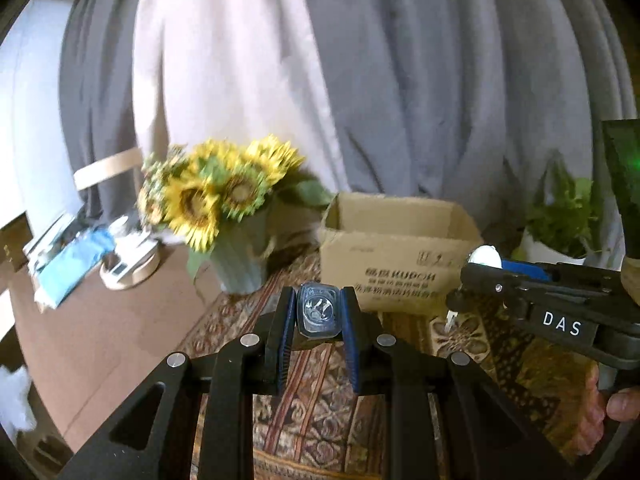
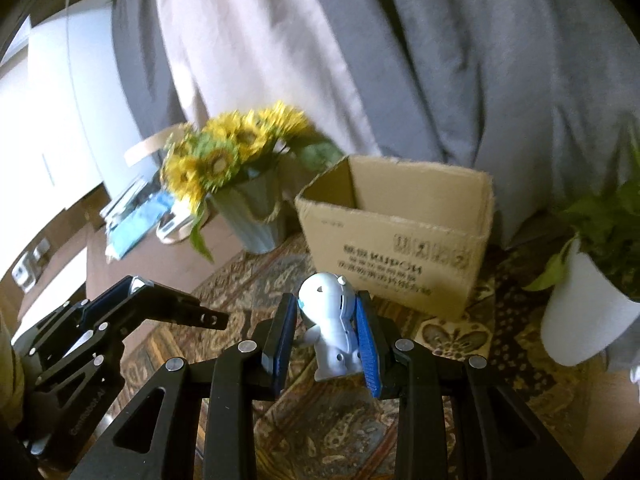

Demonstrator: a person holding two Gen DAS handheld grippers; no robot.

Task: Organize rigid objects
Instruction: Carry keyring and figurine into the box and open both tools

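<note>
Left gripper (image 1: 319,316) clamped on small clear blue-tinted case (image 1: 318,310), right gripper (image 2: 326,322) clamped on white figurine (image 2: 330,324), both held above patterned worktop (image 2: 312,420), near open cardboard box (image 2: 400,248), sunflower vase (image 2: 256,216) beside it.

Sunflowers in ribbed vase (image 1: 240,268), leafy plant in white pot (image 2: 580,320), patterned rug (image 1: 320,420), grey curtains (image 1: 440,80)

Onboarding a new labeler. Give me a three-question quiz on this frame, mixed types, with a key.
1. True or false: the left gripper is empty.
2. What does the right gripper hold? A) sunflower B) white toy figure C) plant pot
3. Fill in: the open cardboard box stands between the sunflower vase and the ____.

Key
1. False: its fingers clamp a small clear blue-tinted object.
2. B: the white toy figure.
3. The potted plant in a white pot.
</note>
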